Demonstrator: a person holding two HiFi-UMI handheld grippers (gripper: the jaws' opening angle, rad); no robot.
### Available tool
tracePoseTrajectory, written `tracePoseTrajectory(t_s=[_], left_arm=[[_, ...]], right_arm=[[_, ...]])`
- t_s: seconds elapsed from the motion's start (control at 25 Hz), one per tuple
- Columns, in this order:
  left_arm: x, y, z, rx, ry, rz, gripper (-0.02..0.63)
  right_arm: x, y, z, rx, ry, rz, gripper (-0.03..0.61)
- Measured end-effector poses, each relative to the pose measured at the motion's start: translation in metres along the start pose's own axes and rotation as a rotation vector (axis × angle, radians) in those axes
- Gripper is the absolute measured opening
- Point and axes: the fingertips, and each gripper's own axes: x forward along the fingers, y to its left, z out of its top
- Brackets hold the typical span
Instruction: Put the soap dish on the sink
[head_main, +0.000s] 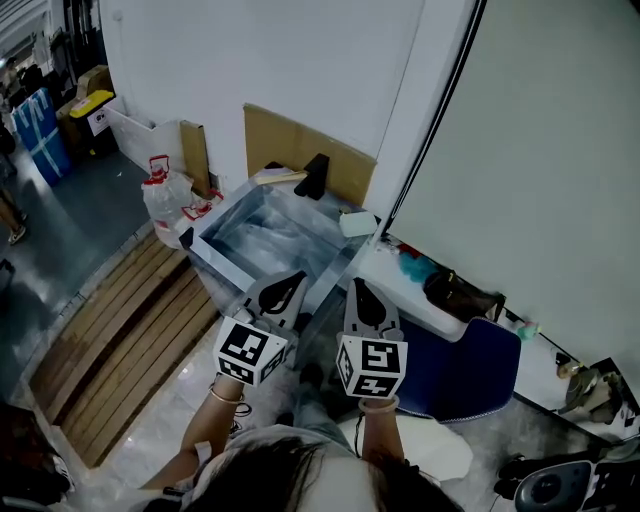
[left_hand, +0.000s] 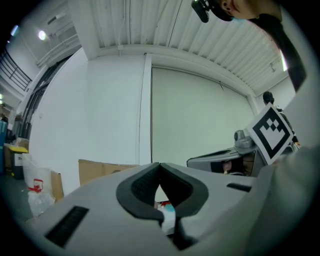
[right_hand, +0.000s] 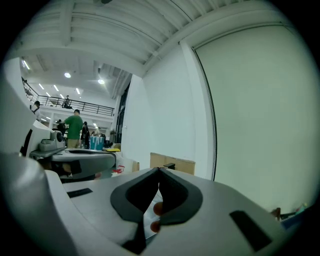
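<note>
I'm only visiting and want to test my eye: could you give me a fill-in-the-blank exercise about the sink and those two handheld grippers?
1. The left gripper and the right gripper both have their jaws ___, holding nothing.
2. The faucet at the back of the sink is coloured ___.
3. The chair near the right gripper is ___.
4. Wooden slats lie on the floor to the sink's ___.
Missing words: shut, black, blue, left.

My left gripper and right gripper are pale grey shells with black padded jaws, each carrying a white cube of black square markers, and a thin bracelet rings my left wrist.
</note>
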Motion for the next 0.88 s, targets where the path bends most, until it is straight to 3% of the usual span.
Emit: tracePoseTrajectory(t_s=[0.88], left_arm=[[-0.044,0.01,0.003,-0.036,0.004,0.003,0.009]], right_arm=[[-0.022,0.037,0.01,-0.018,0.016,-0.008,0.025]])
